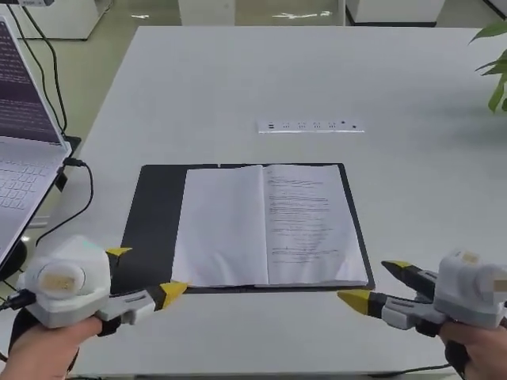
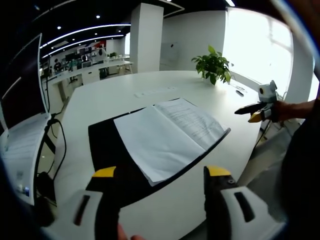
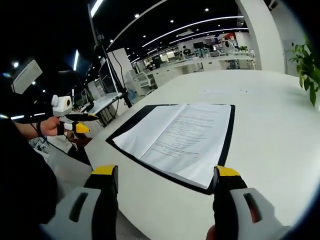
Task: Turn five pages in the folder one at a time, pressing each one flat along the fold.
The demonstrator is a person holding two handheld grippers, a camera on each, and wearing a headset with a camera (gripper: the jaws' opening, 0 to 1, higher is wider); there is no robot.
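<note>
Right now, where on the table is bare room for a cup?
Free: the table beyond the power strip, and right of the folder toward the plant. Crowded: the left side, with laptop and cables; the near edge, with left gripper and right gripper.

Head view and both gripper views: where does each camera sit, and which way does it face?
Head view: on the person's head, looking down on the open folder; left tongs and right tongs at the bottom corners.
Left gripper view: on the left tongs, facing across the folder toward the right tongs; own jaws open.
Right gripper view: mirrored, facing the left tongs; own jaws open.
Shared: the folder, in all three.
</note>
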